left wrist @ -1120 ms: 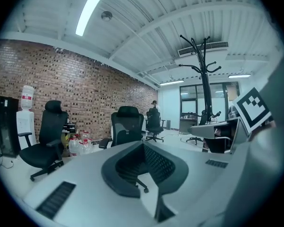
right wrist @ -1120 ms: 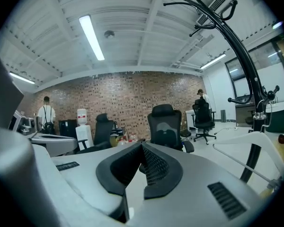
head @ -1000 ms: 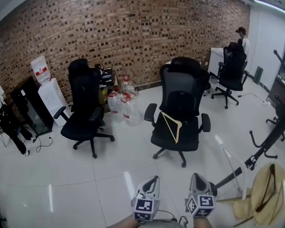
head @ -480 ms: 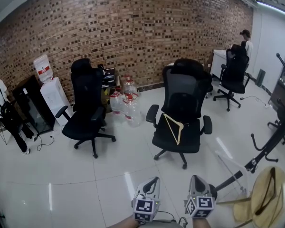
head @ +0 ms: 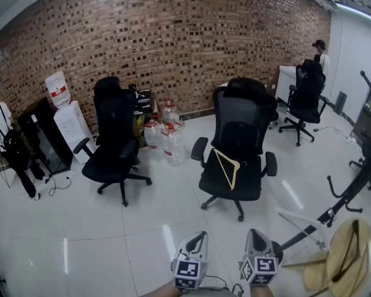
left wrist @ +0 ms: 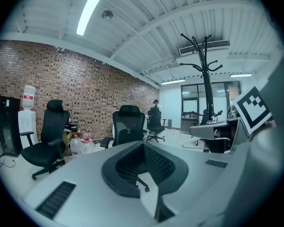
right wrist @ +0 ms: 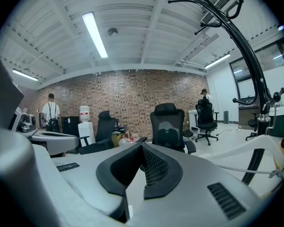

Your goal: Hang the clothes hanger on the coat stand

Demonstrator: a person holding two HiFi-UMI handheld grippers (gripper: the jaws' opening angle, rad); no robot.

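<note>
Well short of the chair (head: 241, 116), left gripper (head: 201, 234) and right gripper (head: 252, 231) hold jaws together, empty; hanger (head: 224, 156) lies on the chair, stand (head: 352, 187) to its right.

Hanger (head: 226, 156) on chair (head: 238, 119), stand (head: 326, 216) prob. rt

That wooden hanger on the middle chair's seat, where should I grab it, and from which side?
Probably one wooden arm of the hanger, approached from the open front of the chair. It lies on the seat with the backrest behind and armrests either side, so the front looks clearest. Its hook is too small to see.
</note>
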